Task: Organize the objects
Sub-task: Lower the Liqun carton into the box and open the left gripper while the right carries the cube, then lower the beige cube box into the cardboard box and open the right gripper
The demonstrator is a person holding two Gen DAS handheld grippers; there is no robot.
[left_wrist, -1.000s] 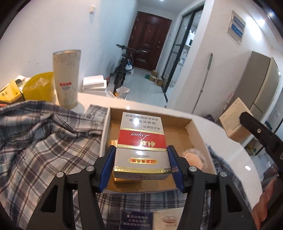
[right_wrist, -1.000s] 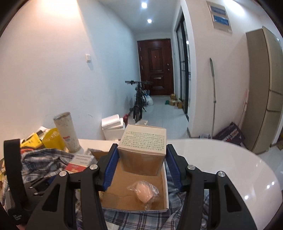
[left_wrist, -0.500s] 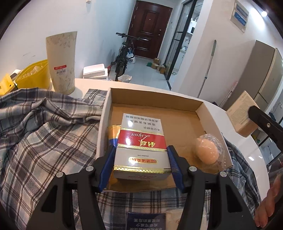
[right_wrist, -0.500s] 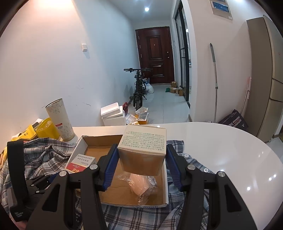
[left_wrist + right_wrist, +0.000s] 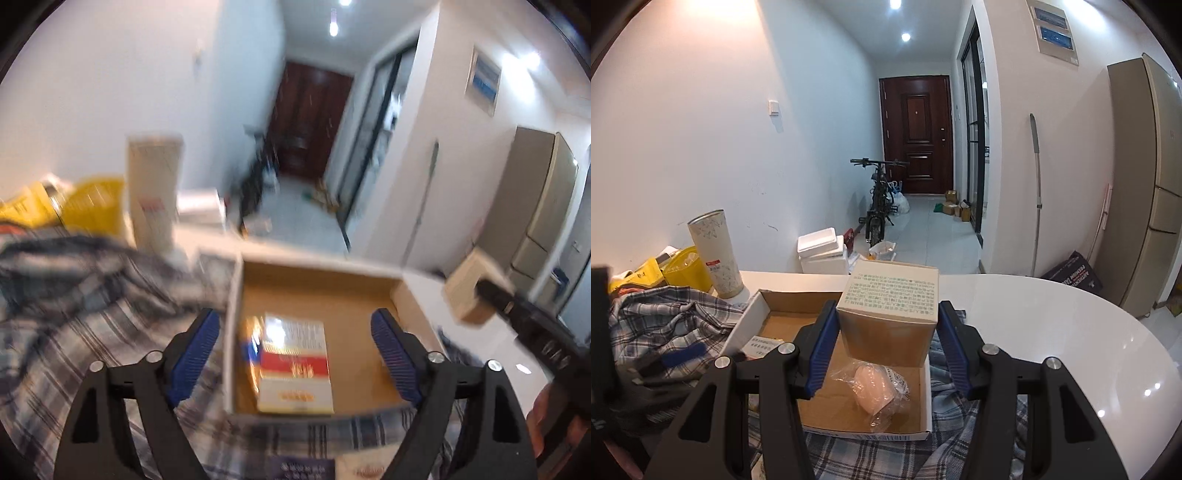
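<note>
Left hand-held gripper [image 5: 293, 349] gapes wide, holding nothing; right hand-held gripper [image 5: 886, 341] clamps the carton [image 5: 891, 317], which could crush the bagged egg [image 5: 874, 389] at 6 o'clock inside the tray [image 5: 925, 387] if lowered straight

My left tongs [image 5: 295, 354] stand spread wide above the open cardboard tray [image 5: 317, 267], with free air between the pads and the red-and-white carton [image 5: 295, 369] lying flat on the tray floor. The tray's far half is bare cardboard, so there is room to set something down there. Near its right wall lies a bagged pinkish lump [image 5: 875, 387], which narrows that corner. My right tongs [image 5: 888, 336] are filled by a brown box [image 5: 890, 317] held over the tray's middle. To the left, the rumpled plaid shirt [image 5: 672, 325], a tall speckled tumbler [image 5: 714, 254] and a yellow basket [image 5: 685, 271] crowd the worktop [image 5: 1052, 332]; its right side is open white surface.
</note>
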